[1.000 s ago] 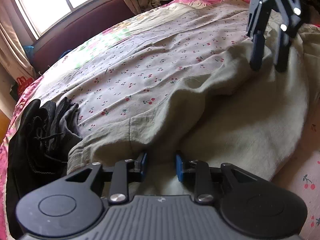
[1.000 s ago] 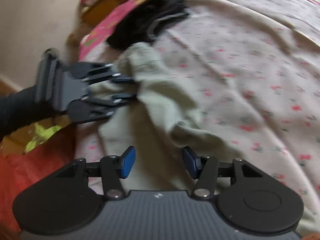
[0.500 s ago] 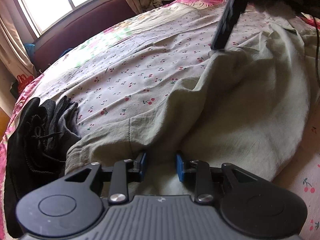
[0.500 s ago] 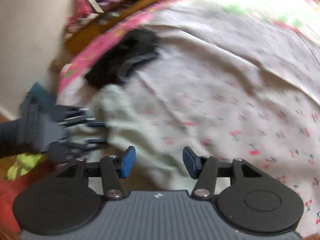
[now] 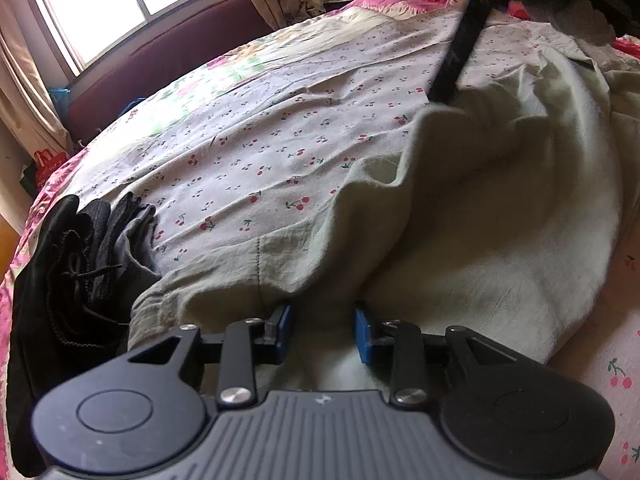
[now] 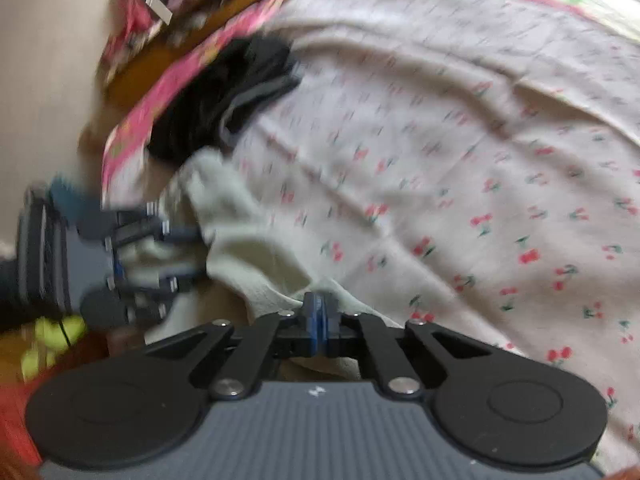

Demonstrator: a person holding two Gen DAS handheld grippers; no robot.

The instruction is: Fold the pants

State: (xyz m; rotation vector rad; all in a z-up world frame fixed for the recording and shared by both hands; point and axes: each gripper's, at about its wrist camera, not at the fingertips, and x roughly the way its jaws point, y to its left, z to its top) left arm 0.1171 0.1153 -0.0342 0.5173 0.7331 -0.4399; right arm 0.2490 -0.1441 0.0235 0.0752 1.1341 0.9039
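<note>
Right gripper [image 6: 320,320] has just pinched together on the pants [image 5: 460,240] edge; left gripper [image 5: 323,332] clamps a fold; bare sheet [image 5: 280,128] fills the frame's upper middle.

Your left gripper [image 5: 323,330] has a ribbed grey housing with a small pale mark at its centre, flanked by two round black discs. Black linkage arms pivot on silver screws and end in blue pads [image 5: 363,334]. Your right gripper [image 6: 320,320] is built the same: grey ribbed body, black discs, silver screws, blue pads [image 6: 310,322]. In the right wrist view, a dark sleeve [image 6: 8,292] shows behind your left gripper.
</note>
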